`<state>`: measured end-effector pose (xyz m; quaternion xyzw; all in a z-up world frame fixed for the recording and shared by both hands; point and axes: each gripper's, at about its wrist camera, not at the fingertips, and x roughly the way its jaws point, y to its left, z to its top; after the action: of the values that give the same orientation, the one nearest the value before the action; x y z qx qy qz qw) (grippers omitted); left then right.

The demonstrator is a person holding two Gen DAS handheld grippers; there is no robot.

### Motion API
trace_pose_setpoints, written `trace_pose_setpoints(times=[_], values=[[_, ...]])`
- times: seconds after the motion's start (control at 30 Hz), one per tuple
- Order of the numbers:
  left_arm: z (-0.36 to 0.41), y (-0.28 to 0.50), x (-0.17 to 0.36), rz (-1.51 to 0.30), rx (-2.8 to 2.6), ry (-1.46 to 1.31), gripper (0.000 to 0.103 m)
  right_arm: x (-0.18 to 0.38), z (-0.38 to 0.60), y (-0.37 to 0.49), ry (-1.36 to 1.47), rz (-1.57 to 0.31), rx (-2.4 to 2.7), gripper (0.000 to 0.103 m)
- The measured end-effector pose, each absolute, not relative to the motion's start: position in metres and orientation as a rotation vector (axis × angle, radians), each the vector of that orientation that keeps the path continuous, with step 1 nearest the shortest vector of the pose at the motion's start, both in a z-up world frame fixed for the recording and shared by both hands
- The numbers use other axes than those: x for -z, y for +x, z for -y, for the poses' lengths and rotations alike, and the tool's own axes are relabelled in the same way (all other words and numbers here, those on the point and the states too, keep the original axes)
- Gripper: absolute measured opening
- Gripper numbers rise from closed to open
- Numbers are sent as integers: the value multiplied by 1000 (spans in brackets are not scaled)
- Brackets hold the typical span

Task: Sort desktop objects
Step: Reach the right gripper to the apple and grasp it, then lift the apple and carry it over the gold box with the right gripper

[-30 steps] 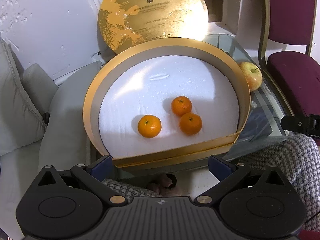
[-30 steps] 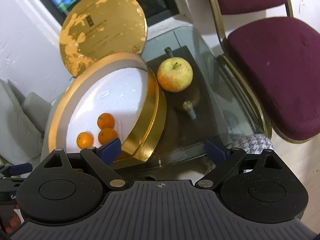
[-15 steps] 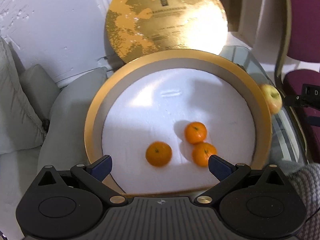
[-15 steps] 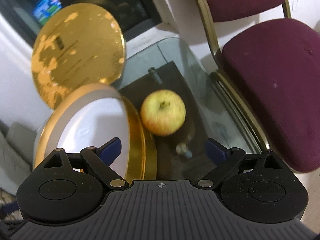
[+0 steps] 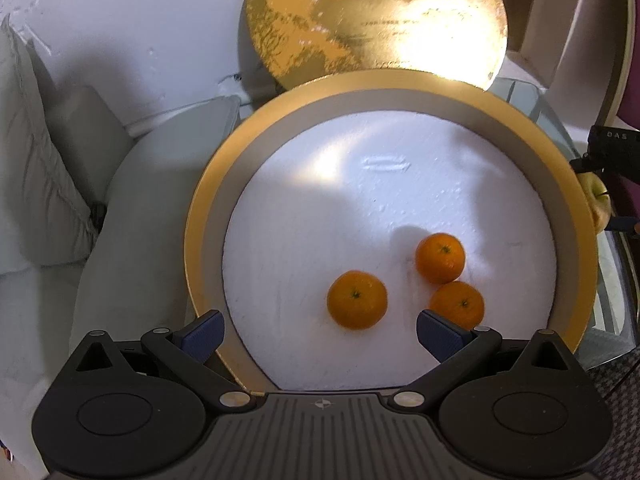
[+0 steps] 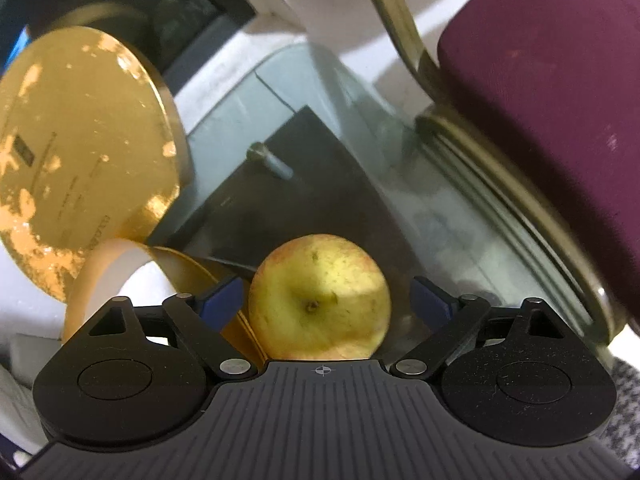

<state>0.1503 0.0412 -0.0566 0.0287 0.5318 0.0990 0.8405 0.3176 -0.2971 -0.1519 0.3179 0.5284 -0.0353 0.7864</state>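
Observation:
A yellow-red apple [image 6: 320, 300] lies on the glass table [image 6: 360, 128], right beside the round gold box [image 6: 100, 276]. My right gripper [image 6: 327, 298] straddles it, open. Its jaws have just been closing slightly, and a small gap still shows between each blue pad and the fruit. In the left wrist view three tangerines [image 5: 357, 300] [image 5: 440, 258] [image 5: 458, 306] rest on the white foam inside the box [image 5: 208, 200]. My left gripper [image 5: 320, 332] hovers open over the box's near part, holding nothing. The apple [image 5: 598, 208] peeks out past the right rim.
The gold lid [image 5: 376, 20] leans upright against the wall behind the box. A maroon chair [image 6: 540, 100] with a brass frame stands close on the table's right. Grey cushions [image 5: 40, 160] lie to the left. Houndstooth fabric [image 5: 612, 372] shows at the lower right.
The right gripper has come down and forward onto the apple, which now sits between its jaws. The left gripper has moved forward over the box, so the tangerines appear closer.

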Motion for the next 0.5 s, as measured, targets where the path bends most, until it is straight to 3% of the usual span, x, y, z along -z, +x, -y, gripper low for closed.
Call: trace_pose_setpoints(times=[0.5], values=[[-54, 131, 57, -1127, -211, -1, 102, 159, 278, 333, 604, -1201, 114, 82]])
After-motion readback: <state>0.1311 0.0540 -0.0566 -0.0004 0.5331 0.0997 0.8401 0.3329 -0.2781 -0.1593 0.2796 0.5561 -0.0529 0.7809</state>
